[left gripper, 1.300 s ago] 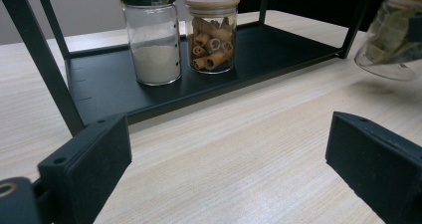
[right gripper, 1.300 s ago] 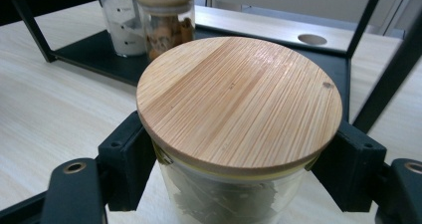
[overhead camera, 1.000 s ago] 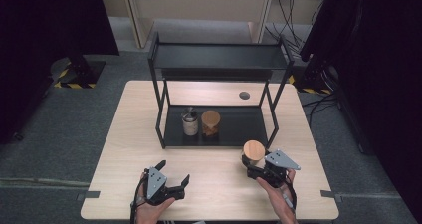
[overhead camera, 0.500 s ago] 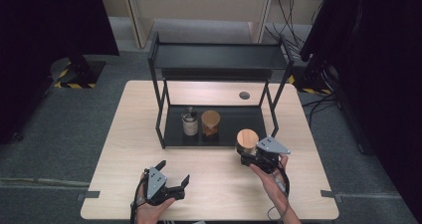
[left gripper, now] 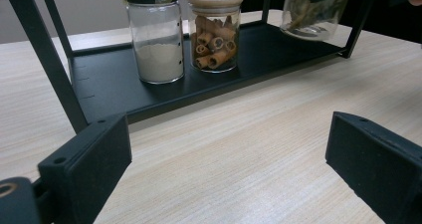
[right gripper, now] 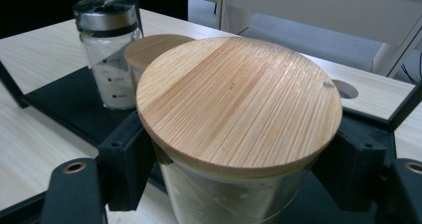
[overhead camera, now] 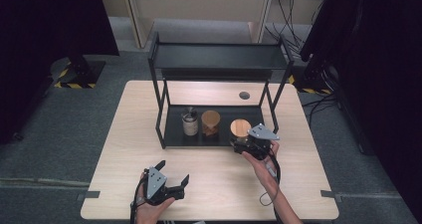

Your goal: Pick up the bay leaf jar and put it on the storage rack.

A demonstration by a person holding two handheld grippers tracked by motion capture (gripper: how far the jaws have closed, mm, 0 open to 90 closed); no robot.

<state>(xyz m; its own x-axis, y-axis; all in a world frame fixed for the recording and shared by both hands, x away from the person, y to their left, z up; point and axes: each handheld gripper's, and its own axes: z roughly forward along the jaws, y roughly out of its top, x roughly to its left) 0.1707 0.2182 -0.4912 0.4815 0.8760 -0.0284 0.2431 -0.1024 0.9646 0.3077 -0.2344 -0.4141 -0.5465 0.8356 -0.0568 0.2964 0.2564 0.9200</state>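
Shaker (overhead camera: 189, 123) beside pasta jar (overhead camera: 210, 123) on table (overhead camera: 129, 134)

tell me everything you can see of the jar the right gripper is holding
The jar is clear glass with a round, flat, pale striped wooden lid. It is upright, clamped below the lid between the right gripper's black jaws, over the right end of the rack's black lower shelf. Its contents look greenish, dried; resting or lifted, I cannot tell.

- Three glass jars: two with wooden lids, one (overhead camera: 241, 129) clamped in the right gripper (overhead camera: 247, 145) and one (overhead camera: 210, 122) just beyond it, plus a metal-capped shaker (overhead camera: 189, 122).
- One black two-tier rack (overhead camera: 219, 59).
- Two grippers; the left gripper (overhead camera: 175, 185) holds nothing.
- One wooden table (overhead camera: 224, 179).
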